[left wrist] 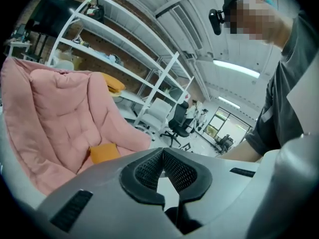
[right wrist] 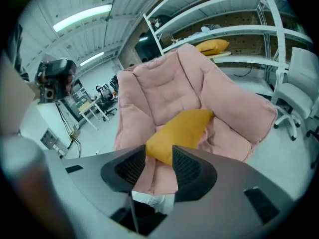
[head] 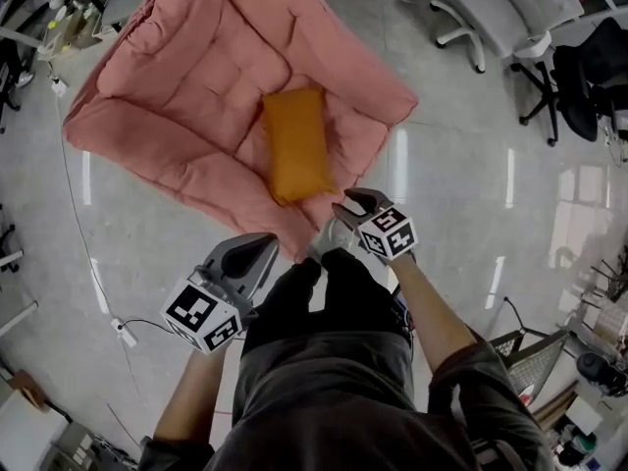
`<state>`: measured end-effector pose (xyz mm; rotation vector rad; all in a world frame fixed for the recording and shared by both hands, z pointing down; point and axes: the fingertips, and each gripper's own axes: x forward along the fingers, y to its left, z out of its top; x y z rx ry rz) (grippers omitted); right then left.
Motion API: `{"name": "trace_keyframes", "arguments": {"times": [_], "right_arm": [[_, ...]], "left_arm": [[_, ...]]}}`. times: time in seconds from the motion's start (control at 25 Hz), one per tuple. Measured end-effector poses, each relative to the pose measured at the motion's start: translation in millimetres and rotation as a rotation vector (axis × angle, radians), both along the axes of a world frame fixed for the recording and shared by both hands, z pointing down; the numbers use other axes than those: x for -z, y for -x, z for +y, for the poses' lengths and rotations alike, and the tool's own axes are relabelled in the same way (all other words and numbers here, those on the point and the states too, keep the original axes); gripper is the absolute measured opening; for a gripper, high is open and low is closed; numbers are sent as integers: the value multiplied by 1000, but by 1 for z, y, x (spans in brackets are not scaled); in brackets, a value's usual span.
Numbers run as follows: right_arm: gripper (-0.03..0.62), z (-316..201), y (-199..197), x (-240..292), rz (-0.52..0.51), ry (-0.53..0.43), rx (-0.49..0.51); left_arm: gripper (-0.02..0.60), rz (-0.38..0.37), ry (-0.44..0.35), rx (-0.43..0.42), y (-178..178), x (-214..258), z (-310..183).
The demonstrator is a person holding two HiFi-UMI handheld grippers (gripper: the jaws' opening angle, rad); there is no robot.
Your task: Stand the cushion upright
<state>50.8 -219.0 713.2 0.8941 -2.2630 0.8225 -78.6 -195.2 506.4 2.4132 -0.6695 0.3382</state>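
**Cushion (head: pixel 296 143) flat on pink seat (head: pixel 186 77), not yet upright**

Holds the jaws of the right gripper (right wrist: pixel 158 151) partly spread, pinching nothing, with the seat's front edge and the cushion's near end showing in the gap. Cannot tell whether touching the fabric. Presses the jaws of the left gripper (left wrist: pixel 163 152) together at the tips, on nothing.

Reaches the right forearm forward and down to the seat's near corner. Carries the left nearer the body, short of the seat, above grey floor (head: pixel 461 214), aimed the same way.

Counts two grippers, one orange cushion lying lengthwise in the middle of one seat, one spare cushion (right wrist: pixel 212 46) up on a shelf (right wrist: pixel 249 59), and two office chairs (head: pixel 510 8) well apart to the right.
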Motion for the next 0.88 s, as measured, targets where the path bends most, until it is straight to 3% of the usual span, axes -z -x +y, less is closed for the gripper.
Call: {"name": "trace_keyframes", "arguments": {"times": [0.12, 0.32, 0.36, 0.4, 0.52, 0.72, 0.88], "right_arm": [[154, -13, -1, -57, 76, 39, 13], [175, -11, 6, -146, 212, 142, 119], [79, -14, 4, -153, 227, 142, 124], [41, -19, 4, -152, 227, 126, 129], [32, -34, 11, -107, 143, 41, 136], [31, -82, 26, 24, -40, -112, 171], [31, -150, 32, 92, -215, -140, 152]], "left_arm": [[11, -13, 29, 9, 7, -17, -1], [11, -56, 93, 54, 30, -50, -6], [11, -62, 102, 65, 33, -55, -9], [11, -64, 109, 75, 35, -57, -12], [11, -52, 114, 99, 31, -54, -18], [11, -20, 79, 133, 15, -22, -39], [11, 2, 51, 180, 6, -1, -61]]}}
